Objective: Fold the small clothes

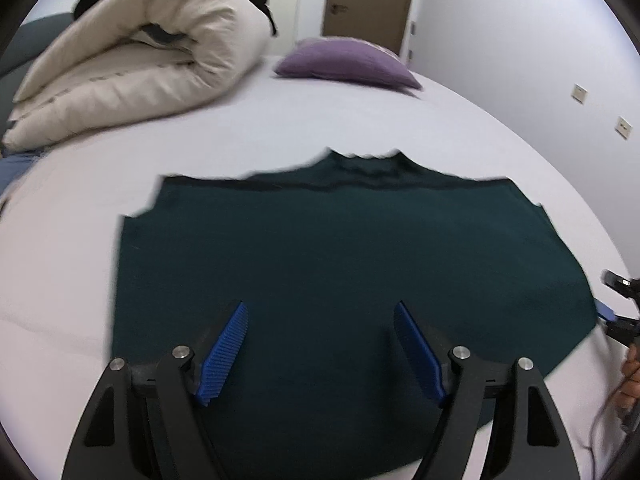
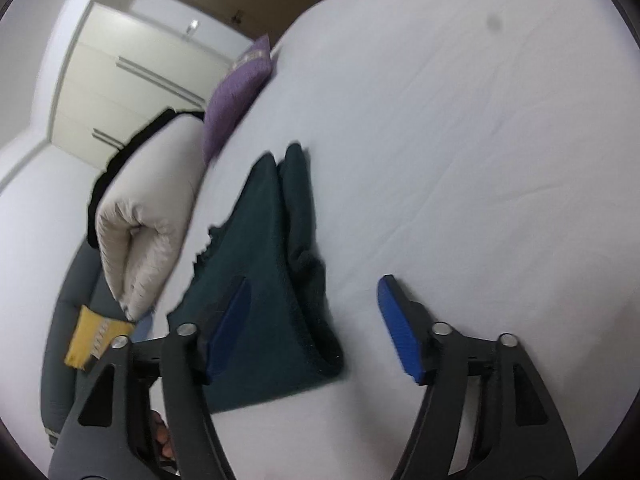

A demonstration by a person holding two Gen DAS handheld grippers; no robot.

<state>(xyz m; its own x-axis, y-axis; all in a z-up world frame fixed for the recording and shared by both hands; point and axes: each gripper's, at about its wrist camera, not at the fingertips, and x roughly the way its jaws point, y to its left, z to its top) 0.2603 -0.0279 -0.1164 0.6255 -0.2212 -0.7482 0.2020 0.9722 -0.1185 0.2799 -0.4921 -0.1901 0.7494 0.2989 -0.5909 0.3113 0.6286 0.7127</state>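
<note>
A dark green garment [image 1: 320, 248] lies flat on the white bed sheet [image 1: 280, 120], with its sides folded in and its neck at the far edge. My left gripper [image 1: 320, 312] is open and empty, hovering above the garment's near middle. My right gripper [image 2: 312, 292] is open and empty at the garment's [image 2: 264, 264] right edge, one blue finger over the cloth, the other over bare sheet [image 2: 480, 160]. The right gripper also shows at the right rim of the left wrist view [image 1: 618, 308].
A rolled cream duvet [image 1: 132, 64] lies at the far left of the bed. A purple pillow [image 1: 348, 62] sits at the far edge. A wall with sockets [image 1: 580, 92] runs along the right. A yellow item [image 2: 92, 336] lies on grey furniture beside the bed.
</note>
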